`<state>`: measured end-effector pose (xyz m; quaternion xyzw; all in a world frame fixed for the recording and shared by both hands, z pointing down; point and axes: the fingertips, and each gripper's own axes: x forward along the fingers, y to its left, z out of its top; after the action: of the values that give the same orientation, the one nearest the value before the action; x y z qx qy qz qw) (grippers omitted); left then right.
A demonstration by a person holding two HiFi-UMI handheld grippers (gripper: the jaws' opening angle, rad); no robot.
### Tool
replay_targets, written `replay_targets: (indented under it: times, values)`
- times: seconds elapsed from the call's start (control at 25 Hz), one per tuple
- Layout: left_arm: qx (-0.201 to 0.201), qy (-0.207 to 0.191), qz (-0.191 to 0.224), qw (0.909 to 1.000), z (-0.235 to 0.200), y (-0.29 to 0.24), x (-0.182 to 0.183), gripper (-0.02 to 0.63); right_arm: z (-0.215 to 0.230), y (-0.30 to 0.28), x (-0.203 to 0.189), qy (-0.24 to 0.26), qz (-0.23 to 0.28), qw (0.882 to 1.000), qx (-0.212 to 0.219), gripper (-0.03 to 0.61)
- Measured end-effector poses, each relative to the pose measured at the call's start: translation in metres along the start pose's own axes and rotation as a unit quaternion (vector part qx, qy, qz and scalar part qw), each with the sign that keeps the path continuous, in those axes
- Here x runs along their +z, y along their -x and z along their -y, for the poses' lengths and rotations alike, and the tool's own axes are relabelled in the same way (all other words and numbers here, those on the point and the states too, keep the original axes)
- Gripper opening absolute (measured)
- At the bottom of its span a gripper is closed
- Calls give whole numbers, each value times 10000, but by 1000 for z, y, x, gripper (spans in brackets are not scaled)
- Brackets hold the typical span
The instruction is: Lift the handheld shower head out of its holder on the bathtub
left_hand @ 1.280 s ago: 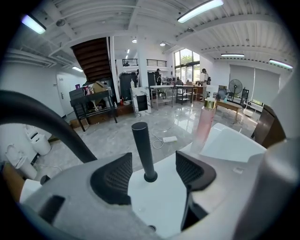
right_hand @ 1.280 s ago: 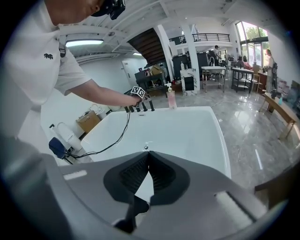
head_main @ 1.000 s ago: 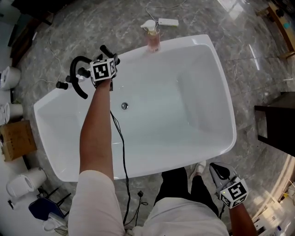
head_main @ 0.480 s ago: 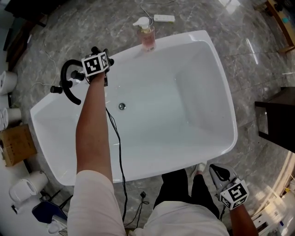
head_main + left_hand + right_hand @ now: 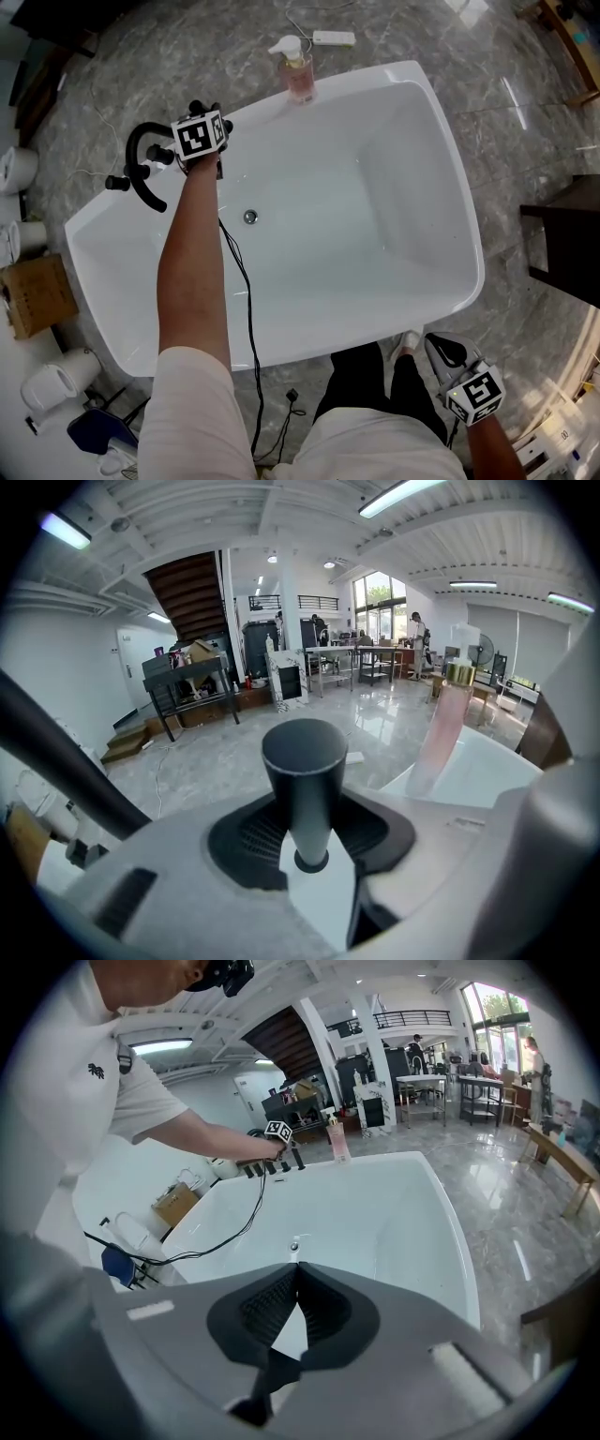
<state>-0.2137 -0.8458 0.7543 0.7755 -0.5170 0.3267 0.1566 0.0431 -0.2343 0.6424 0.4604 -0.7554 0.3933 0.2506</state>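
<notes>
**Head view: left tongs close on the shower head at the tub's corner**

The left tongs (image 5: pixel 204 111) reach over the far left rim of the white bathtub (image 5: pixel 466 220), just beside the black curved spout (image 5: pixel 141 155). A pink pump bottle (image 5: pixel 298 75) stands further along the same rim.

In the left gripper view, the black handle of the shower head (image 5: pixel 304 771) stands upright between the ribbed pads (image 5: pixel 251 832). It narrows to a dark ring just above the white rim. These tongs have just been closing, and the pads now sit against the handle on both sides.

The right tongs (image 5: pixel 441 349) hang low at the person's right, outside the near side of the tub. In the right gripper view they are clenched together with nothing between them (image 5: pixel 296 1283).
</notes>
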Motion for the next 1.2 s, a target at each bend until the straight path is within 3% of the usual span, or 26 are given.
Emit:
replay_targets:
  times: [0.72, 1.2]
  values:
    - [48, -133, 327, 9994, 15, 77, 33, 137, -17, 38, 4, 124, 426, 9990, 12, 14]
    - [-46, -250, 524, 9983, 28, 158, 51, 137, -42, 65, 3, 201, 736, 9970, 82, 14]
